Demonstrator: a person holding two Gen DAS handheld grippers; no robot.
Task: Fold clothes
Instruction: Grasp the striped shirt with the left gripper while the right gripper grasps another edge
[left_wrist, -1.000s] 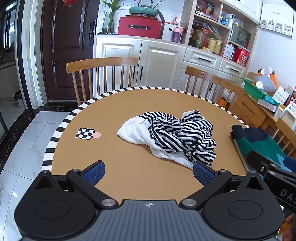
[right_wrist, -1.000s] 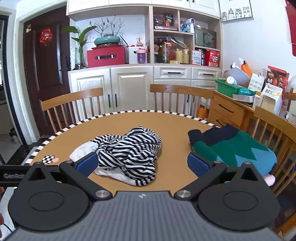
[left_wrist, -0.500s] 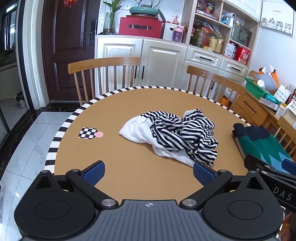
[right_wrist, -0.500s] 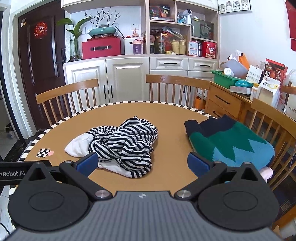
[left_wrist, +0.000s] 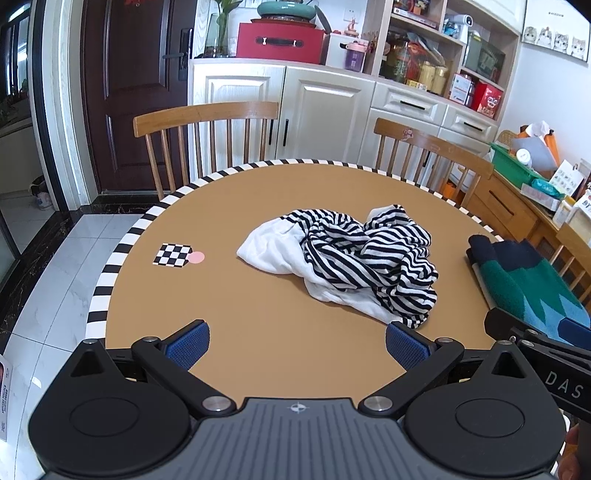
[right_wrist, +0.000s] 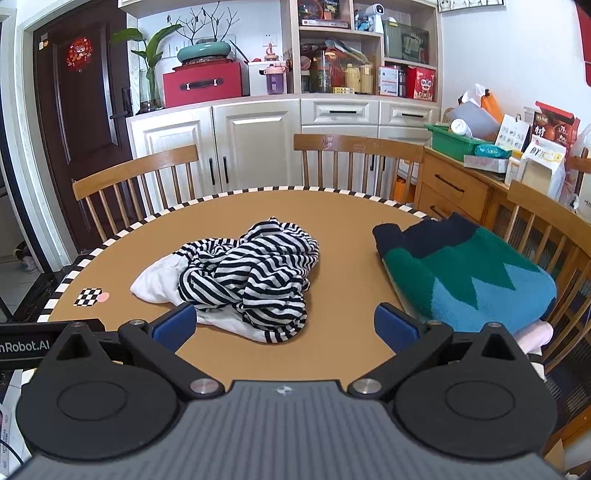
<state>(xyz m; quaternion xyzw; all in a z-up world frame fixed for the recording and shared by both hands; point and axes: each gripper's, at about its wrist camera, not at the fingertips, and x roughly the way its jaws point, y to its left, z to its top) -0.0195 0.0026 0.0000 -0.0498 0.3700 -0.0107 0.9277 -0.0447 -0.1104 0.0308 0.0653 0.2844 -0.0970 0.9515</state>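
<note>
A crumpled black-and-white striped garment (left_wrist: 354, 258) with a white part on its left lies in the middle of the round brown table (left_wrist: 258, 206); it also shows in the right wrist view (right_wrist: 247, 277). My left gripper (left_wrist: 297, 345) is open and empty, above the table's near edge, short of the garment. My right gripper (right_wrist: 284, 326) is open and empty, just in front of the garment's near edge. A folded green, blue and navy sweater (right_wrist: 465, 273) lies at the table's right side, seen too in the left wrist view (left_wrist: 524, 280).
A checkered marker with a pink dot (left_wrist: 177, 255) lies on the table's left part. Wooden chairs (left_wrist: 207, 136) (right_wrist: 358, 162) stand behind the table, another (right_wrist: 546, 236) to the right. White cabinets and shelves fill the back wall; a wooden sideboard (right_wrist: 458, 184) stands at the right.
Both grippers have risen and tilted a little, so the table and clothes sit lower and nearer in view. The clothes have not moved. Both stay open.
</note>
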